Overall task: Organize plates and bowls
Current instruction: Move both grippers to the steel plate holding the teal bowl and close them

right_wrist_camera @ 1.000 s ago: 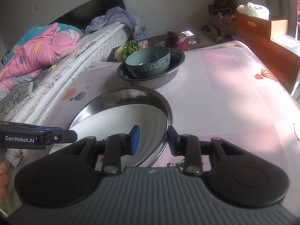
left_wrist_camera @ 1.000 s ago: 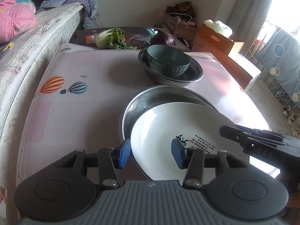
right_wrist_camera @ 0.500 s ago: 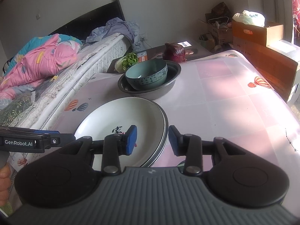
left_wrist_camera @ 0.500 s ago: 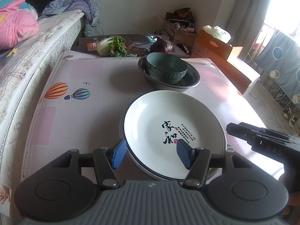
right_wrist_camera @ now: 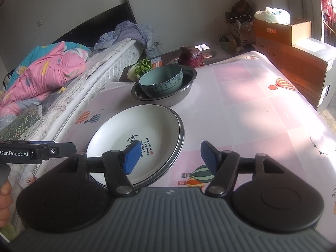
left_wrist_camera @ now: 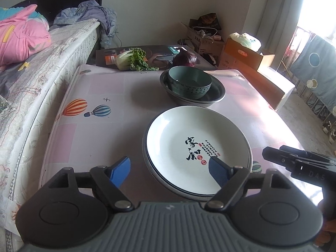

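Observation:
A white plate (left_wrist_camera: pixel 189 138) with black calligraphy lies on a steel plate whose rim (left_wrist_camera: pixel 145 153) shows under it, near the table's front; the stack also shows in the right wrist view (right_wrist_camera: pixel 134 134). A teal bowl (left_wrist_camera: pixel 189 82) sits in a steel basin (left_wrist_camera: pixel 218 93) farther back, also seen in the right wrist view (right_wrist_camera: pixel 161 79). My left gripper (left_wrist_camera: pixel 170 172) is open and empty, just short of the plate's near edge. My right gripper (right_wrist_camera: pixel 168 156) is open and empty over the plates' right rim.
A cabbage (left_wrist_camera: pixel 132 59) and a red onion (left_wrist_camera: pixel 185 58) lie on a dark box beyond the table. A bed (left_wrist_camera: pixel 42 69) runs along the left. Cardboard boxes (right_wrist_camera: pixel 294 48) stand at the right. The cloth-covered table (right_wrist_camera: pixel 252 109) extends to the right.
The white plate has been lowered flat onto the steel plate. Both grippers have opened wide and pulled back and up from the stack.

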